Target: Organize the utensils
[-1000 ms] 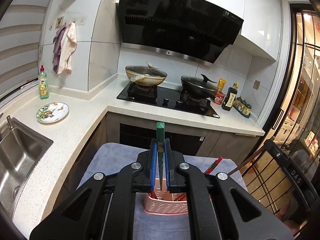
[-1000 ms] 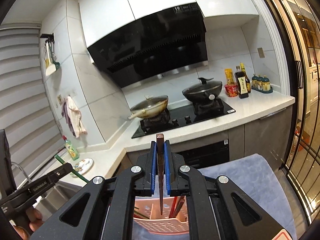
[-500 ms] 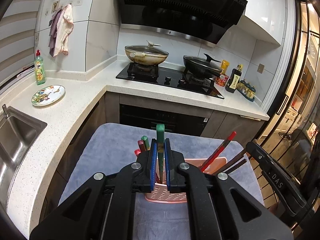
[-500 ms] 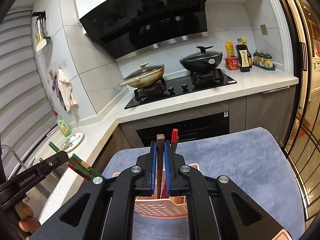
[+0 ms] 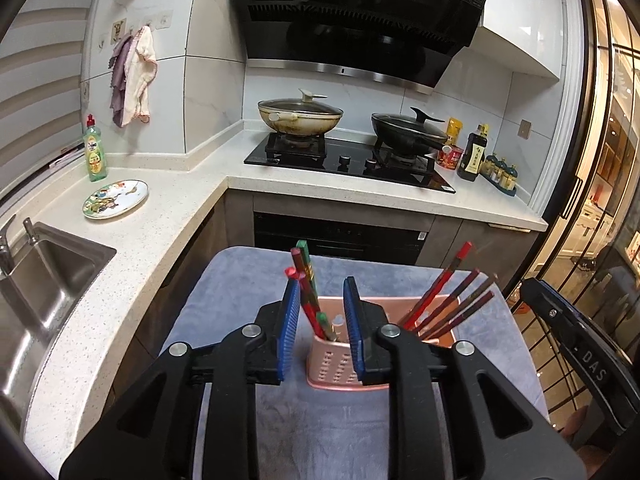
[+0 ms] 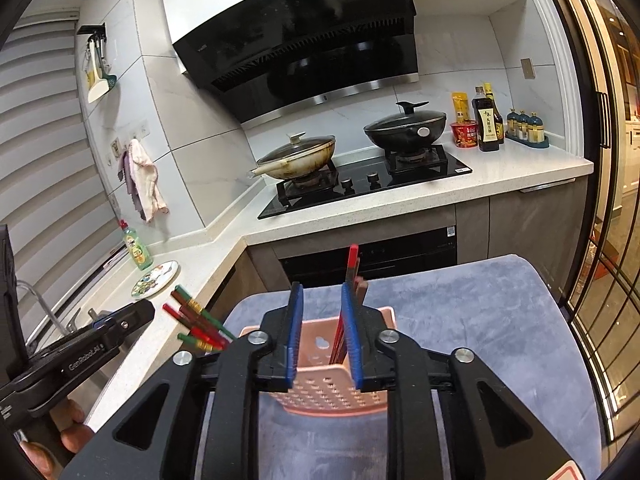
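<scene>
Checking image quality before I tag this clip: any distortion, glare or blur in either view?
Left wrist view: strong fisheye bending of the white speckled countertop, dark vignette corners, glare on the glass door at right. Right wrist view: same curvature, reflections on the glossy black range hood; the pink perforated utensil basket stays sharp.

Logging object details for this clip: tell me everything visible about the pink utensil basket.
The pink utensil basket looks like plastic, rectangular and open-topped, its front wall pierced with rows of small slots. It stands upright on the grey-blue cloth. Chopsticks lean out of it in two bunches: green and red ones at its left end, red and brown ones at its right. The open left tool and open right tool hover near it; contact cannot be judged.
</scene>
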The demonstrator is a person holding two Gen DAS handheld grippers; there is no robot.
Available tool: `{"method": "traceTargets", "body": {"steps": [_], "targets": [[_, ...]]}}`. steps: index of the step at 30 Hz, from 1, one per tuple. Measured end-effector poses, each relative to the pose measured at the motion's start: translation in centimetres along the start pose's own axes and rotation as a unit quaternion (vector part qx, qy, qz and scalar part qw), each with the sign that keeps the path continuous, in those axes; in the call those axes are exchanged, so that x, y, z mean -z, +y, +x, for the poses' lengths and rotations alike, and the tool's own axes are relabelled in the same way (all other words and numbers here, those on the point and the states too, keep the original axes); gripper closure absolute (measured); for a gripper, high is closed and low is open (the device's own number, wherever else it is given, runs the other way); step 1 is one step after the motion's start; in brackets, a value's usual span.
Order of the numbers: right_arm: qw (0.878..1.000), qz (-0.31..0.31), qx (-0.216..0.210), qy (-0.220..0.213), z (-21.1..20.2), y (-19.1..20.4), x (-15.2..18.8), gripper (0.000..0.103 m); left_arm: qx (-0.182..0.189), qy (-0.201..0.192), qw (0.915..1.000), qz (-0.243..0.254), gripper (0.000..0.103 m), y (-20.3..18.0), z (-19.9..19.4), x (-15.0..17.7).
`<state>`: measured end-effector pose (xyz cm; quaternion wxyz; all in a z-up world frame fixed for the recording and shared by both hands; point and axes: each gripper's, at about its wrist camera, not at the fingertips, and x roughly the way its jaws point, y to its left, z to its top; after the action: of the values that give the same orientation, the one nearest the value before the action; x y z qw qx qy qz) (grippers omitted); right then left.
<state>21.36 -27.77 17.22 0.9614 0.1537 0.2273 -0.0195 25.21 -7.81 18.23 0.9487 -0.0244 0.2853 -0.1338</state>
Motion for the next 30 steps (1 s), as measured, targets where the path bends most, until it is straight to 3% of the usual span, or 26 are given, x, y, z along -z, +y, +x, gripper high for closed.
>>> {"method": "traceTargets", "body": {"steps": [14, 16, 18, 22, 30], "targets": [[0.998, -0.039, 0.025, 0.032, -5.4, 1.2, 5.5, 0.081, -0.034, 0.017, 0.9987, 0.033, 0.081, -0.8, -3.4, 4.8], [0.998, -0.038, 0.028, 0.039, -6.0, 1.2, 6.4, 0.078, -0.035, 0.02, 0.9985, 0.037, 0.079, -0.9, -3.9, 5.4], [0.998, -0.037, 0.028, 0.045, -6.4, 1.2, 6.9, 0.077, -0.041, 0.022, 0.9979, 0.044, 0.07, -1.1, -4.3, 6.2], [0.997, -0.041, 0.037, 0.051, -7.4, 1.3, 8.1, 0.076, -0.049, 0.029, 0.997, 0.052, 0.069, -1.3, -4.9, 7.6], [0.996, -0.046, 0.048, 0.056, -8.6, 1.9, 9.6, 0.057, -0.054, 0.054, 0.9958, 0.051, 0.069, -1.1, -5.1, 9.9]]}}
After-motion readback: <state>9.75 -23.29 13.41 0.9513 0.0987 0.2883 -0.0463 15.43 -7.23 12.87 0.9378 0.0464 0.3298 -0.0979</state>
